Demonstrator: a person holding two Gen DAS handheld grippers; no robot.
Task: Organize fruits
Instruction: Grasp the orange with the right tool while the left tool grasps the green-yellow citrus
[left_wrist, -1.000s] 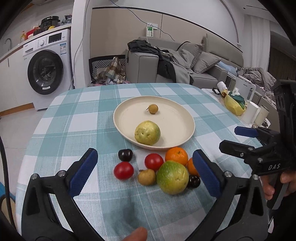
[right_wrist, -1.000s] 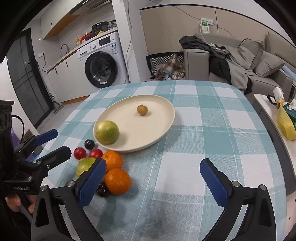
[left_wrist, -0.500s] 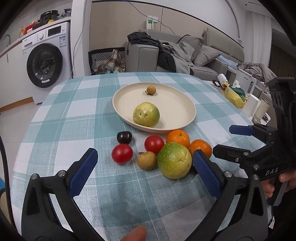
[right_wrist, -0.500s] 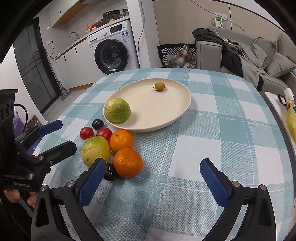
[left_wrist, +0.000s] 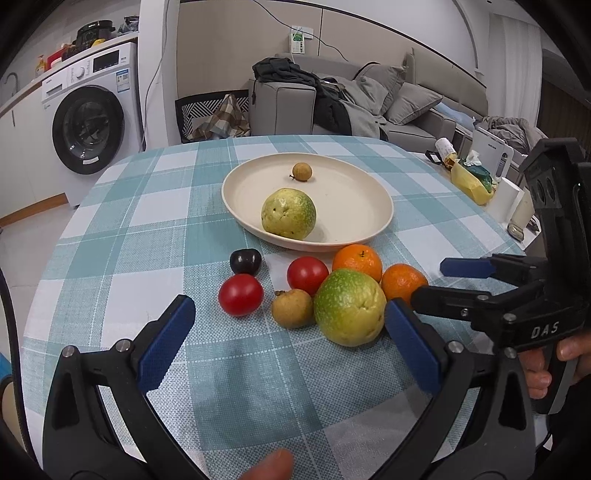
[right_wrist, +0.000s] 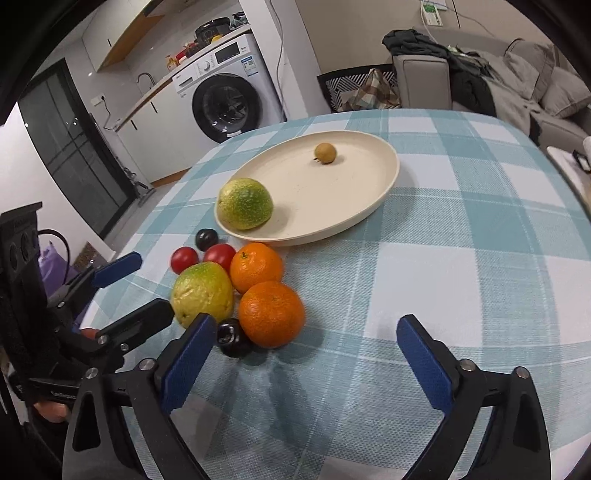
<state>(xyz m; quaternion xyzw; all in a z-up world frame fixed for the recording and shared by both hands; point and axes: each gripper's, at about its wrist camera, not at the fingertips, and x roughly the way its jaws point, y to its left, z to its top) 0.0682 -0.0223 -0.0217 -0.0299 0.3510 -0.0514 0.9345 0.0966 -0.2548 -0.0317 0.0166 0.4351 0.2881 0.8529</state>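
Fingers of both the left gripper (left_wrist: 288, 343) and right gripper (right_wrist: 306, 362) have been lowered toward the fruit cluster; all are spread wide and empty, the right pair just narrowed slightly, so the near orange (right_wrist: 271, 314) is judged next for the plate (right_wrist: 369, 214).

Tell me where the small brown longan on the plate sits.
In the left wrist view the longan lies near the far side of the cream plate, beyond the green guava.

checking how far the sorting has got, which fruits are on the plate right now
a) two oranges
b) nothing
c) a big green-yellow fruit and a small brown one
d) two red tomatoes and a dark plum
c: the plate holds only the big green-yellow fruit and the small brown fruit; the oranges, the tomatoes and the other fruits lie on the tablecloth in front of it.
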